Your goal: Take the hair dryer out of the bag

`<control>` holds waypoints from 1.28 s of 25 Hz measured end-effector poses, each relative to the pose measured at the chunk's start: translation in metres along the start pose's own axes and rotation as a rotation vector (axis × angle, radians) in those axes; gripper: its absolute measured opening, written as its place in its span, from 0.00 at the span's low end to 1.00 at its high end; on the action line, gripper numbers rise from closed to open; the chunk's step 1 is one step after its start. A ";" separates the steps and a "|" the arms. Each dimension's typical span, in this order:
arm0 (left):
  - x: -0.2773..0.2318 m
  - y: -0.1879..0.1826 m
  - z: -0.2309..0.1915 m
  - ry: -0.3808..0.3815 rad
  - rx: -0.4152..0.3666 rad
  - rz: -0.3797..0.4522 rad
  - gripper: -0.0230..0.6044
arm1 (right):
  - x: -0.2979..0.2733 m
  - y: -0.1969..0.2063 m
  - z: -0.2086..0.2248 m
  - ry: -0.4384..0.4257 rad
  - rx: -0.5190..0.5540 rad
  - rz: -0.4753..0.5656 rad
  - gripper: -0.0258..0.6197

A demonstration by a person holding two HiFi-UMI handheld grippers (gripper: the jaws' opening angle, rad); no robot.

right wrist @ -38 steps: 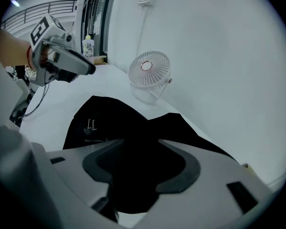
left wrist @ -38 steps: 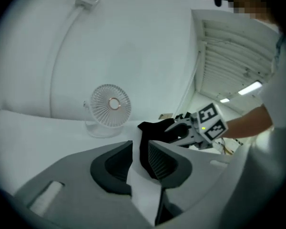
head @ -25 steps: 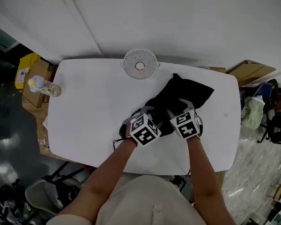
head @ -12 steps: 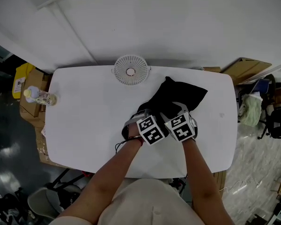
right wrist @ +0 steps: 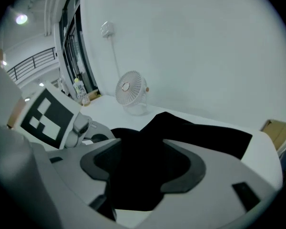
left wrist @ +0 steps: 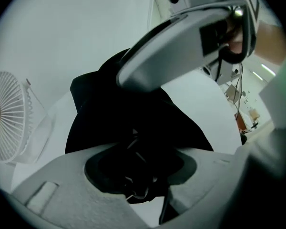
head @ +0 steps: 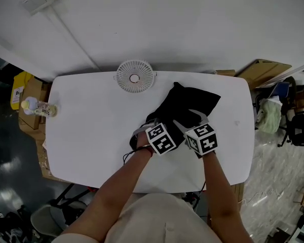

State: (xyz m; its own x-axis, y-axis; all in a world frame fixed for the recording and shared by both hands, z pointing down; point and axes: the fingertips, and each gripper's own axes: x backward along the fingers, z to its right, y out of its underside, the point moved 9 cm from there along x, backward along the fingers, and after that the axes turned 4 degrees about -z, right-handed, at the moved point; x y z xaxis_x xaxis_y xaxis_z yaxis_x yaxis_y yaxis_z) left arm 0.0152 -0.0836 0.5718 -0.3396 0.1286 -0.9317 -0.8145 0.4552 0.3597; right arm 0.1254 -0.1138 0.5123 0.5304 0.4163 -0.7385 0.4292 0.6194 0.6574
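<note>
Starting with the white surface (head: 91,130): smooth and bare around the work, so little there to stop a slide. Next, the black bag (head: 192,101), slumped right of centre, near the small fan (head: 135,76). No hair dryer to be seen in any view, so judged to be inside the bag. Then the right tongs (right wrist: 138,168): jaws wide and just been opening, with black fabric between them but not pinched. Close beside, the left tongs (left wrist: 138,173): jaws part open and just been closing, astride the bag's mouth with dark folds in the gap, no firm pinch to be made out. Smallest, a thin dark cord (head: 126,157) trailing on the surface by the left wrist; cannot tell what it belongs to.

Likely trouble:
- With nothing pinning the bag, could lift whole or skid toward the fan on a pull.
- Could catch cloth instead of the dryer.
- Could snag the cord at the mouth.
</note>
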 end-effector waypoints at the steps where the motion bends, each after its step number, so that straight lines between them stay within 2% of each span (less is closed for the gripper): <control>1: 0.000 0.001 -0.001 0.003 0.003 0.003 0.33 | 0.010 -0.002 0.007 -0.001 -0.031 0.034 0.45; 4: 0.002 0.003 -0.002 0.009 0.001 0.006 0.33 | 0.046 -0.002 0.042 0.041 -0.169 0.155 0.45; 8: 0.004 0.008 -0.001 0.012 -0.007 0.009 0.32 | 0.074 0.021 0.104 0.146 -0.471 0.280 0.45; 10: 0.004 0.010 0.001 0.013 -0.012 0.010 0.32 | 0.074 0.034 0.126 0.170 -0.604 0.318 0.47; 13: 0.004 0.011 0.001 0.013 -0.018 0.018 0.32 | 0.063 0.043 0.144 0.135 -0.765 0.378 0.52; 15: 0.004 0.012 0.000 0.014 -0.019 0.022 0.32 | 0.051 0.045 0.150 0.091 -0.836 0.400 0.53; 20: 0.001 0.014 0.001 0.010 -0.024 0.028 0.32 | 0.030 0.049 0.156 0.027 -0.882 0.346 0.53; 21: 0.001 0.014 0.001 0.010 -0.025 0.030 0.32 | 0.028 0.050 0.155 0.014 -0.881 0.334 0.47; 23: 0.003 0.014 0.001 0.017 -0.027 0.036 0.32 | 0.027 0.051 0.155 0.003 -0.881 0.325 0.16; 24: 0.006 0.014 0.001 0.023 -0.029 0.041 0.32 | 0.028 0.051 0.154 0.001 -0.884 0.327 0.08; 32: 0.047 0.031 0.009 0.035 -0.038 0.075 0.30 | 0.036 0.049 0.152 0.012 -0.894 0.344 0.07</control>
State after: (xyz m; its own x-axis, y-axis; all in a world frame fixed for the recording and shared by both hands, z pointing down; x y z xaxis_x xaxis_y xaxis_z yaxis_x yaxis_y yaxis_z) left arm -0.0219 -0.0559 0.5384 -0.4163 0.1299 -0.8999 -0.8031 0.4114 0.4309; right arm 0.2767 -0.1701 0.5405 0.5135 0.6739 -0.5312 -0.4679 0.7388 0.4850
